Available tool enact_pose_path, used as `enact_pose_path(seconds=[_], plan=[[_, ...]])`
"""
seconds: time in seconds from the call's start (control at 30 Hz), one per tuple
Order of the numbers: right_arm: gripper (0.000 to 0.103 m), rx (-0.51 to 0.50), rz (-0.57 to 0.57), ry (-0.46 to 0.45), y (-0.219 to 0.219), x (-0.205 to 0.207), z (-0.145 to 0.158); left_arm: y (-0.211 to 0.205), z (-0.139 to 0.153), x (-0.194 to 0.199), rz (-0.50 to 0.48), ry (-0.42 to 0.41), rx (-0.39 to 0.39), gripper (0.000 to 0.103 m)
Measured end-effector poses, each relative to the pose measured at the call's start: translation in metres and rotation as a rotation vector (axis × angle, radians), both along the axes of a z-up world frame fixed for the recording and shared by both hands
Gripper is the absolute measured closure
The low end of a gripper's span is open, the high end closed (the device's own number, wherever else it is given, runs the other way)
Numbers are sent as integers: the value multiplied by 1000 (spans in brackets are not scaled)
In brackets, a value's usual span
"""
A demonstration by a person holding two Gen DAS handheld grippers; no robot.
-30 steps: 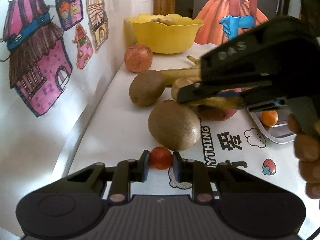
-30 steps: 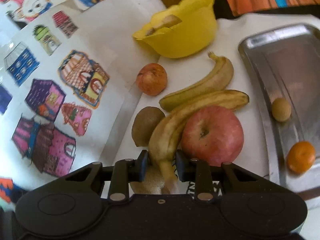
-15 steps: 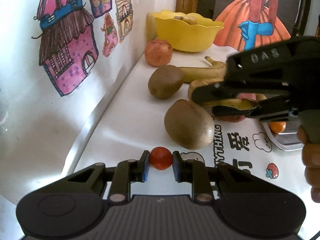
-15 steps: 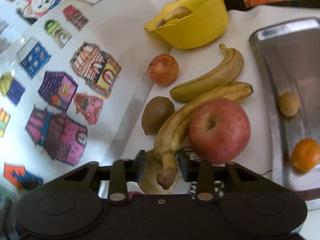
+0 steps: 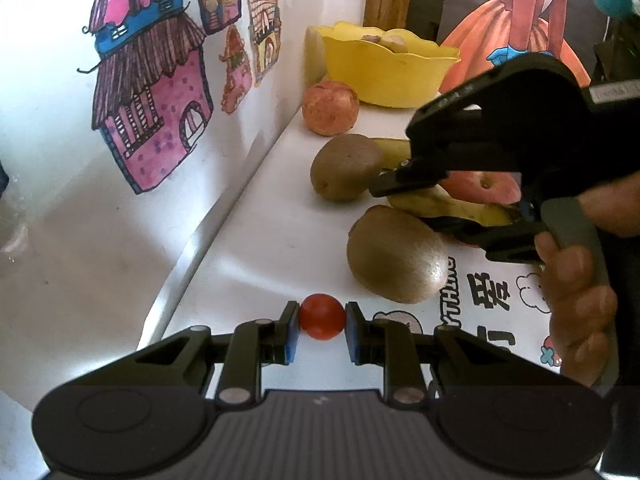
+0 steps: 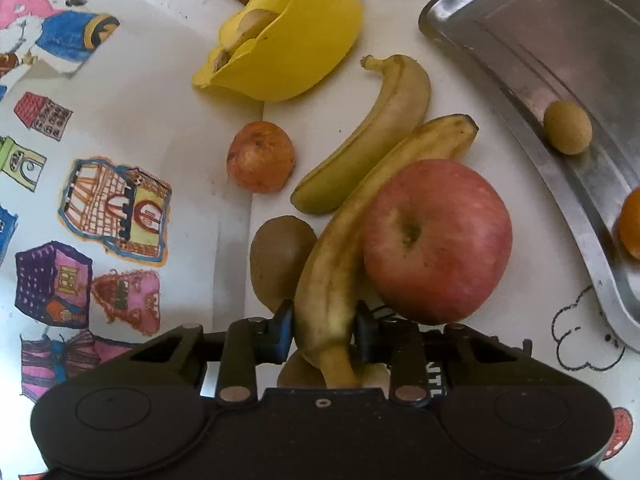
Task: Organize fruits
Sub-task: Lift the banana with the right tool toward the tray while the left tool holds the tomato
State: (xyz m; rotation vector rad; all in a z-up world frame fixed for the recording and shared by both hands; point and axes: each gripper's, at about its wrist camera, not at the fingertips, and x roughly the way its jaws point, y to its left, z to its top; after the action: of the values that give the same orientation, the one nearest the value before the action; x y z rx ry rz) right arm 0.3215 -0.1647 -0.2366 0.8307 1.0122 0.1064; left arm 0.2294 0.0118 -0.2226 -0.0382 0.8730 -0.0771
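The left hand-held gripper clamps a cherry tomato over the white counter. Just beyond lies a kiwi; to its right, the right hand-held gripper grips a banana.

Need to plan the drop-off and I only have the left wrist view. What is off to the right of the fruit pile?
Observer: A metal tray lies there, and it already holds a small brownish fruit and an orange.
Operator: How many bananas? I see only bits of yellow behind the right gripper.
Observer: Two. The held banana lies beside a second banana.
Operator: Where along the banana is the grip?
Observer: Near the stem end, with the red apple right against the banana.
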Motion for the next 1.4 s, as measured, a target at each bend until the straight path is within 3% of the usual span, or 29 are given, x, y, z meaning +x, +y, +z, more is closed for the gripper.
enact_pose_path(seconds=[0.13,0.37,0.6,0.8,0.93,1.07,1.17,1.23,1.3,1.4], plan=[[71,-13,33,-42,-4,-5,0,0,1,-3,6,-2,-2,77],[71,-144,211,-153,8,-12,12,-3,1,-4,11,0,1,77],[72,-165,271,-226,3,-24,18,-7,1,-3,16,3,7,77],[72,-114,261,-217,-10,-30,18,-8,0,-4,23,3,5,77],[66,-9,208,-158,-18,-25,11,-9,1,-2,27,-3,1,77],[53,77,147,-119,-22,-21,5,-7,1,-4,36,-7,7,77],[51,117,112,-104,-24,-16,2,-5,1,-6,47,-8,8,77],[52,131,100,-101,-24,-14,0,-5,1,-7,56,-9,5,77],[68,127,73,-79,-25,-14,-3,-6,2,-7,62,-12,1,77],[69,146,45,-91,-28,-19,-7,-6,7,-9,64,-31,-3,77]])
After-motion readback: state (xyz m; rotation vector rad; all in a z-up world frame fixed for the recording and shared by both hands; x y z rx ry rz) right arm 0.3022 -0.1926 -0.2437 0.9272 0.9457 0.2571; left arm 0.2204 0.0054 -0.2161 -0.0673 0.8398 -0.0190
